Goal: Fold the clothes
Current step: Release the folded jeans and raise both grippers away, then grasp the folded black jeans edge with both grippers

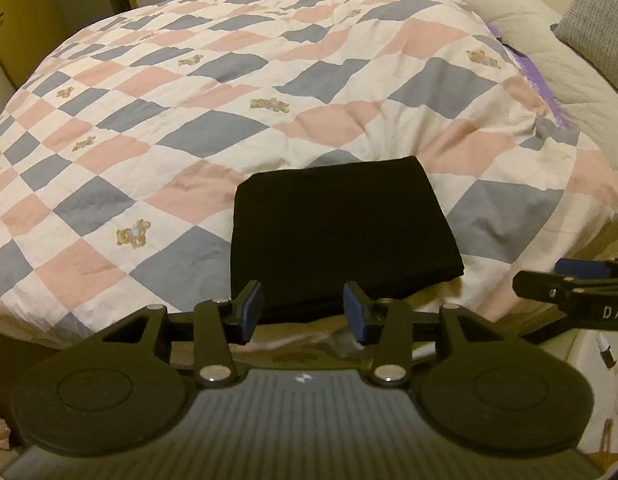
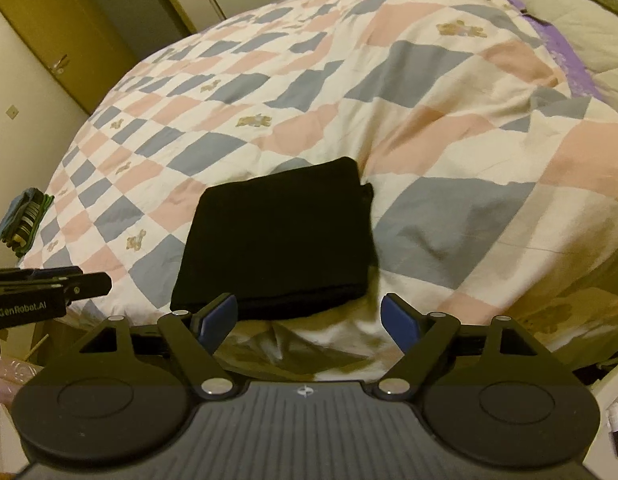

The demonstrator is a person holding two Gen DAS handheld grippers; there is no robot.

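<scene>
A black garment (image 1: 341, 232) lies folded into a neat rectangle on the near part of the checkered quilt (image 1: 197, 112). My left gripper (image 1: 305, 312) hovers open just in front of its near edge, nothing between the blue pads. In the right wrist view the same black garment (image 2: 281, 240) sits flat on the quilt (image 2: 449, 140). My right gripper (image 2: 309, 322) is open at its near edge, holding nothing. The right gripper (image 1: 569, 284) shows at the right edge of the left view. The left gripper (image 2: 49, 284) shows at the left edge of the right view.
A pink, blue and white quilt with teddy bears covers the bed. Pale pillows (image 1: 521, 20) and purple fabric (image 1: 537, 76) lie at the far right. A stack of folded clothes (image 2: 25, 220) sits at the bed's left edge. A wooden door (image 2: 65, 28) stands behind.
</scene>
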